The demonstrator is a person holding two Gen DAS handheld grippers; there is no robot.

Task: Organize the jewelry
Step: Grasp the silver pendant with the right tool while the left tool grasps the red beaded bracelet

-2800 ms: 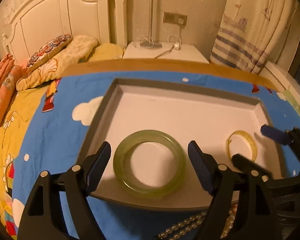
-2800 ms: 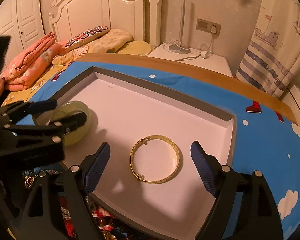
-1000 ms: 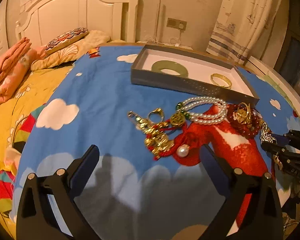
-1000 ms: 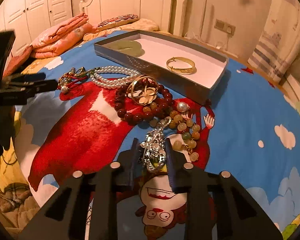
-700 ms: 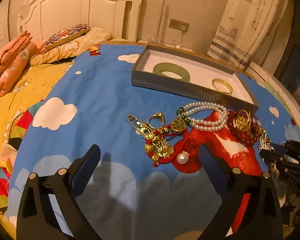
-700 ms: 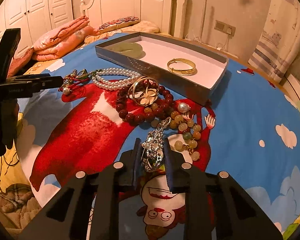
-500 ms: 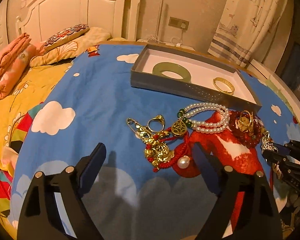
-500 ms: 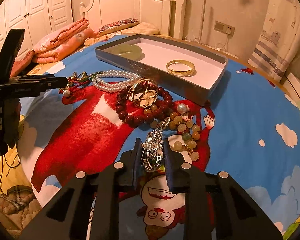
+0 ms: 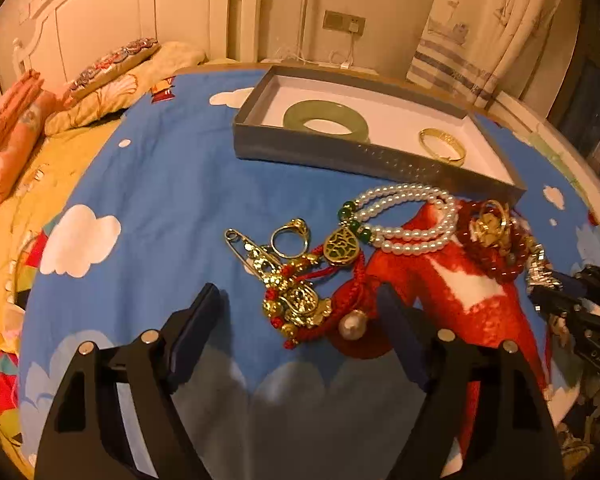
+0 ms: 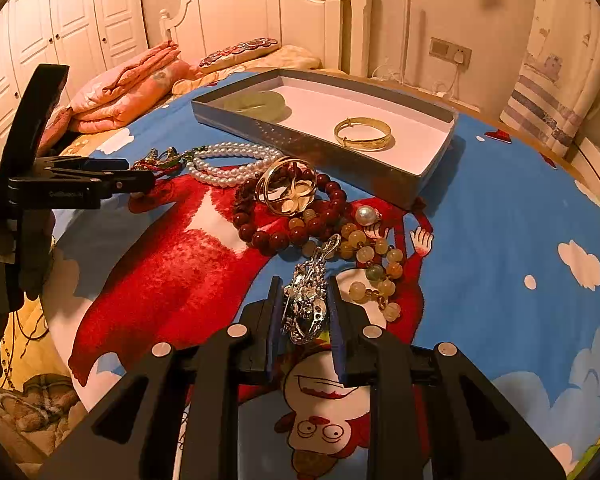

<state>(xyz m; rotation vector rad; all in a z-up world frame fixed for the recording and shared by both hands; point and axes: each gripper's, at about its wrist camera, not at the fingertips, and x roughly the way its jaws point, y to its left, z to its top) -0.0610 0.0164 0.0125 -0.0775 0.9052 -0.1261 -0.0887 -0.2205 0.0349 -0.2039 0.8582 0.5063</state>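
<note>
While the silver brooch (image 10: 306,304) is being clamped on the blue cloth (image 10: 500,220) by the right gripper (image 10: 305,320), the left gripper (image 9: 300,312) is being closed, pads untouching, around the gold-and-red charm (image 9: 296,300).

Bedroom under warm yellowish light: white headboard (image 10: 268,12), white wardrobe doors (image 10: 60,28) on the left, wall socket (image 9: 344,22), striped curtain (image 9: 480,32), folded pink quilt (image 10: 128,88).
</note>
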